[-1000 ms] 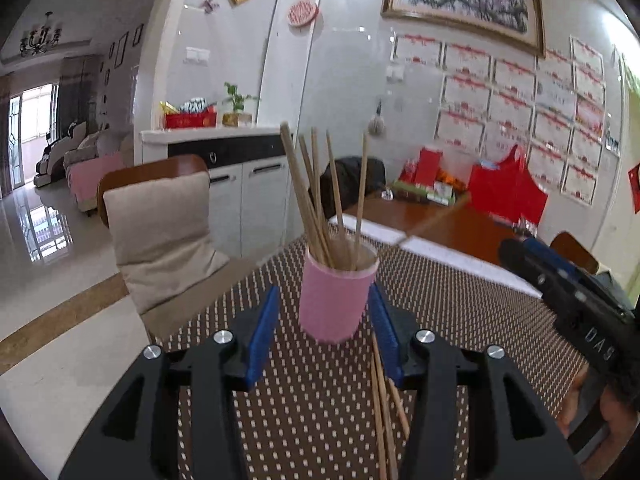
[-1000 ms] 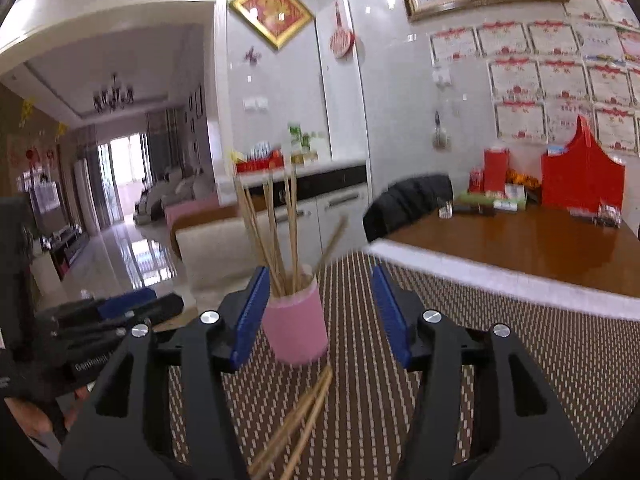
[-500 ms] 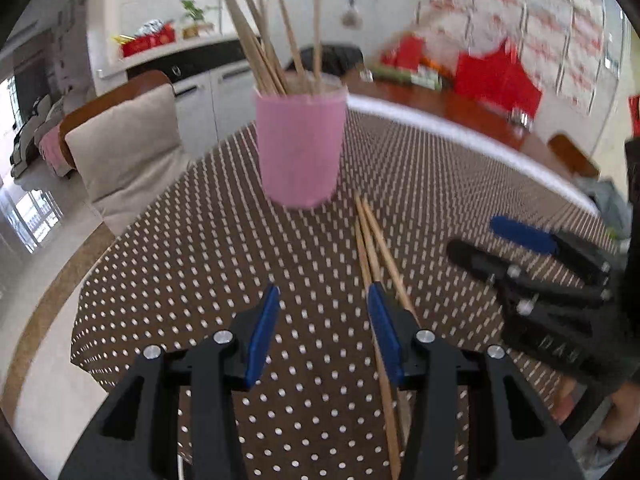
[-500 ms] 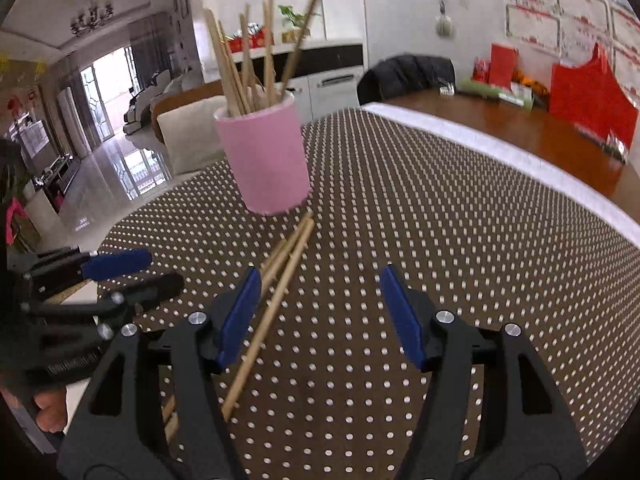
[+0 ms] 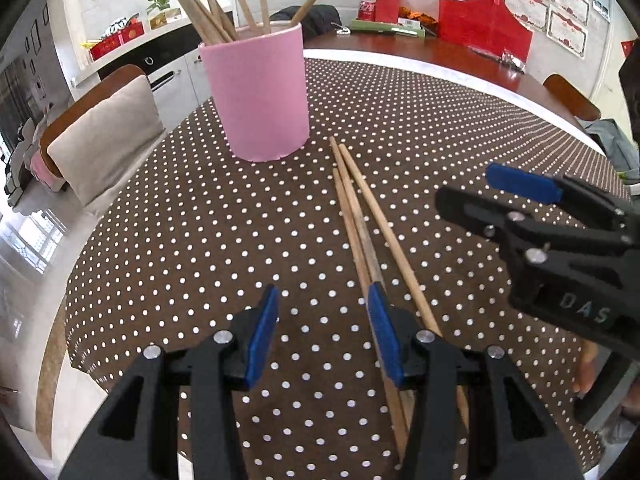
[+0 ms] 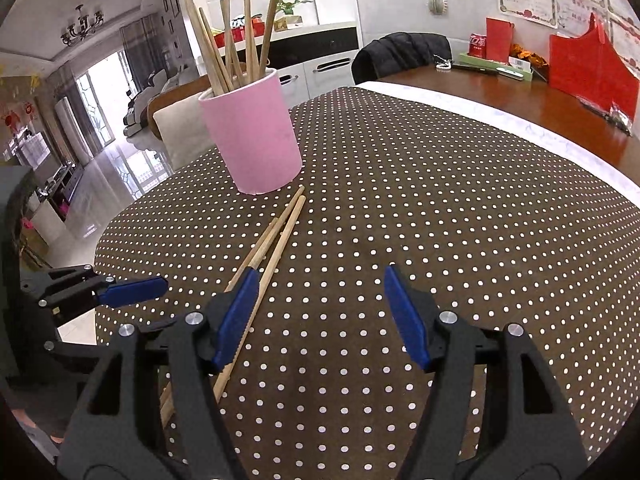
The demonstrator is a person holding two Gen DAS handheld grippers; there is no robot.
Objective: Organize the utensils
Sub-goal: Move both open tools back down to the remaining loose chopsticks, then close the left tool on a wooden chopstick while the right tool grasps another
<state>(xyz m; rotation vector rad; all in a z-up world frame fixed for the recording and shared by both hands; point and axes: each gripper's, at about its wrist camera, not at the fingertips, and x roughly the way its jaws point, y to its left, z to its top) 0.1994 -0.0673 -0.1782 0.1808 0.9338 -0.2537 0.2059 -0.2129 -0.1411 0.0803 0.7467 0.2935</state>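
A pink cup (image 5: 260,96) (image 6: 252,132) stands on the brown dotted tablecloth with several wooden chopsticks upright in it. Three loose chopsticks (image 5: 360,216) (image 6: 276,240) lie side by side on the cloth just in front of the cup. My left gripper (image 5: 324,328) hovers low over the cloth, open and empty, its right finger above the loose chopsticks. My right gripper (image 6: 320,304) is also low, its jaws opening with nothing between them, and its left finger is above the same chopsticks. Each gripper shows in the other's view: right gripper (image 5: 480,194), left gripper (image 6: 116,280).
The round table's edge (image 5: 76,280) runs close on the left, with a cushioned chair (image 5: 104,132) beyond it. A bare wooden tabletop at the back holds a red bag (image 5: 484,28) and small boxes. A dark jacket (image 6: 404,56) hangs over a far chair.
Both grippers have come down and tipped toward the tablecloth, so the loose chopsticks now fill the foreground. The right jaws have spread wider. The left jaws keep the same gap.
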